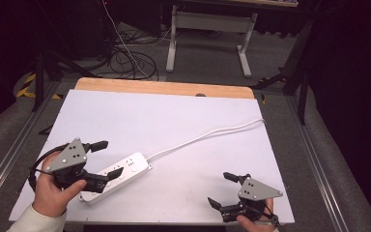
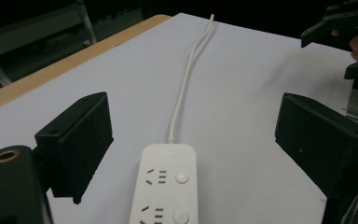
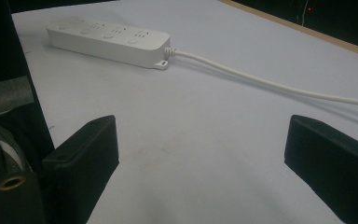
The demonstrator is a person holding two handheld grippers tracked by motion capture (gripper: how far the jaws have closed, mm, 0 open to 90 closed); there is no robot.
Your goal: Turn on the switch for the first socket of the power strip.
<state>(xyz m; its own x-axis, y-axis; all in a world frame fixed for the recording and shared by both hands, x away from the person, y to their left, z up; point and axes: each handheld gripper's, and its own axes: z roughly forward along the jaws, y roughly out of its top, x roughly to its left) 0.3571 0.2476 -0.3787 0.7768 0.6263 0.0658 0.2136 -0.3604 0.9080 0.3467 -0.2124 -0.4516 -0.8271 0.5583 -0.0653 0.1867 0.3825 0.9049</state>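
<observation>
A white power strip (image 1: 133, 166) lies flat at the front left of the white table top (image 1: 174, 116). Its white cable (image 1: 203, 136) runs off to the far right edge. My left gripper (image 1: 107, 158) hovers over the strip's near end, open, one jaw on each side of it, with neither pad touching it. In the left gripper view the strip (image 2: 168, 186) lies between and below the wide-apart jaws of the left gripper (image 2: 196, 133). My right gripper (image 1: 221, 189) rests at the front right, open and empty. Its own view looks across its jaws (image 3: 205, 149) toward the strip (image 3: 107, 39) and cable (image 3: 270, 84).
A wooden strip (image 1: 164, 88) borders the table's far edge. Metal rails (image 1: 14, 145) run along both sides. Beyond the table stand a white desk frame (image 1: 207, 29) and loose floor cables (image 1: 130, 60).
</observation>
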